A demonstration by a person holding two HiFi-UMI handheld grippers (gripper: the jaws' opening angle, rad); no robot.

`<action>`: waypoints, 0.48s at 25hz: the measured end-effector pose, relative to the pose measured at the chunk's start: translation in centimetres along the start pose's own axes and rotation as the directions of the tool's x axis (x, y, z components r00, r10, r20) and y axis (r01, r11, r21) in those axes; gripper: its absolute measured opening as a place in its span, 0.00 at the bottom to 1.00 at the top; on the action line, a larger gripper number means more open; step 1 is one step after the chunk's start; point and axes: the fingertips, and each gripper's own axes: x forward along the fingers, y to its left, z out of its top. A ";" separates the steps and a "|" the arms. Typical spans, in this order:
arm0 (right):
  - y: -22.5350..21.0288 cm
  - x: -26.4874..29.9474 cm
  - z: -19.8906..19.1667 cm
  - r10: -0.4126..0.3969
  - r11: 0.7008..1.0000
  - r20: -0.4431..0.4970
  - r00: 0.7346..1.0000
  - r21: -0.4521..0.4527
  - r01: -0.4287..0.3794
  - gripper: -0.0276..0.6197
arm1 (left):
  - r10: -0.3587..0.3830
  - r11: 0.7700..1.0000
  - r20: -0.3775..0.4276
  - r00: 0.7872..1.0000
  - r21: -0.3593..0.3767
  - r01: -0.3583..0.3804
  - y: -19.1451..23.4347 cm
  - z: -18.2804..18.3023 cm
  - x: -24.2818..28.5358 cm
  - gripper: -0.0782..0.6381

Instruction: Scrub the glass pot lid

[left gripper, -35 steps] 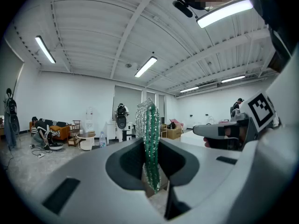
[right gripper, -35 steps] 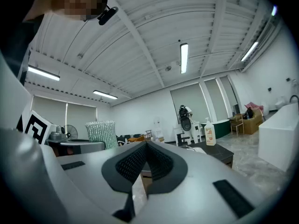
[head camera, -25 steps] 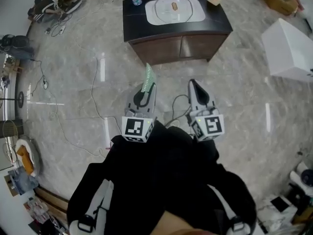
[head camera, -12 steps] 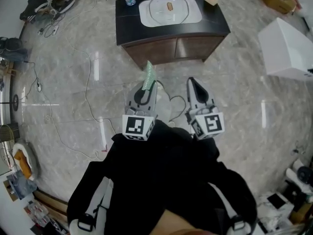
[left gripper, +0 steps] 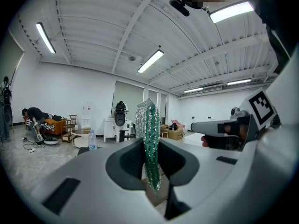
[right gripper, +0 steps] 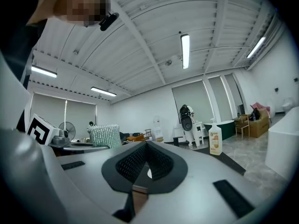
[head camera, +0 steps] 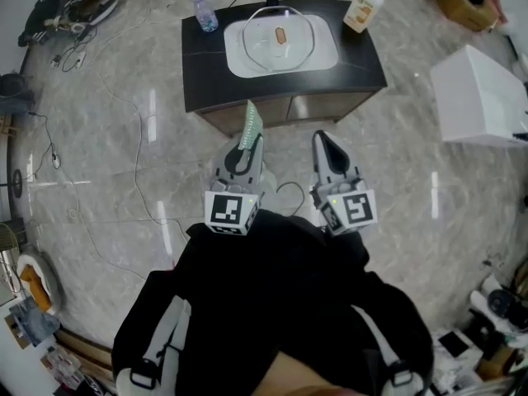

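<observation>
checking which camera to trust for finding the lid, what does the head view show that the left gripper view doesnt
Only the head view shows the glass pot lid lying in the white sink, and the soap bottle beside it. Only the left gripper view shows the ceiling lights. Both show the left gripper shut on the green scrub pad, the right gripper and the water bottle.

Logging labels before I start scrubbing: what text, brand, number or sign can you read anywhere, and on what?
No text is readable.
Soap bottle: orange label, print too small to read.
Water bottle: label too small to read.
Marker cubes: black-and-white square patterns, no letters.
</observation>
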 end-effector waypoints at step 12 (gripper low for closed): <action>-6.7 14.2 2.1 -0.037 0.999 -0.019 0.999 -0.013 0.037 0.04 | -0.027 1.000 -0.007 1.000 -0.015 0.027 8.9 2.7 13.0 0.19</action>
